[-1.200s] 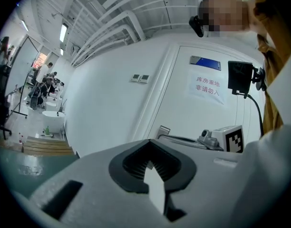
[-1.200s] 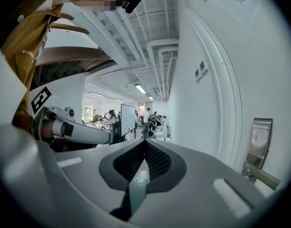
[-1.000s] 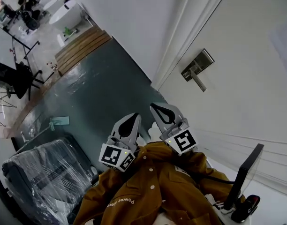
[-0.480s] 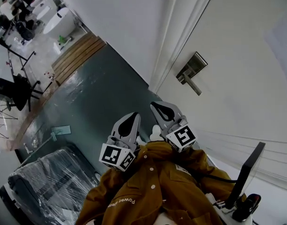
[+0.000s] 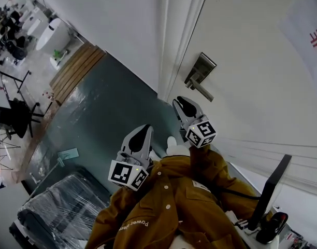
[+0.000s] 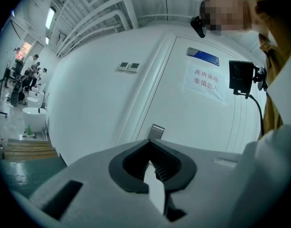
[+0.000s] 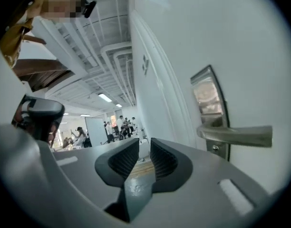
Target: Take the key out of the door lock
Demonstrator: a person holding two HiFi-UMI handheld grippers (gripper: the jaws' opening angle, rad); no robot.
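The white door [image 5: 251,87] carries a steel lock plate [image 5: 200,69] with a lever handle [image 5: 200,92]. In the right gripper view the plate [image 7: 208,103] and lever [image 7: 236,134] stand to the right, and a small round metal piece [image 7: 215,147] sits under the lever; I cannot make out a key. My right gripper [image 5: 180,104] is raised just below the handle, apart from it, and its jaws [image 7: 144,144] are opening with nothing between them. My left gripper [image 5: 144,131] hangs lower and to the left, tips together [image 6: 149,144], holding nothing.
The door frame [image 5: 187,35] runs left of the lock, with white wall beyond. A green floor [image 5: 96,118], a wooden platform [image 5: 75,69] and a plastic-wrapped chair [image 5: 55,206] lie lower left. A black screen on a stand [image 5: 270,196] is lower right. People stand far off.
My right gripper has risen toward the door handle, and the handle now sits closer to it in the head view. The left gripper has barely moved.
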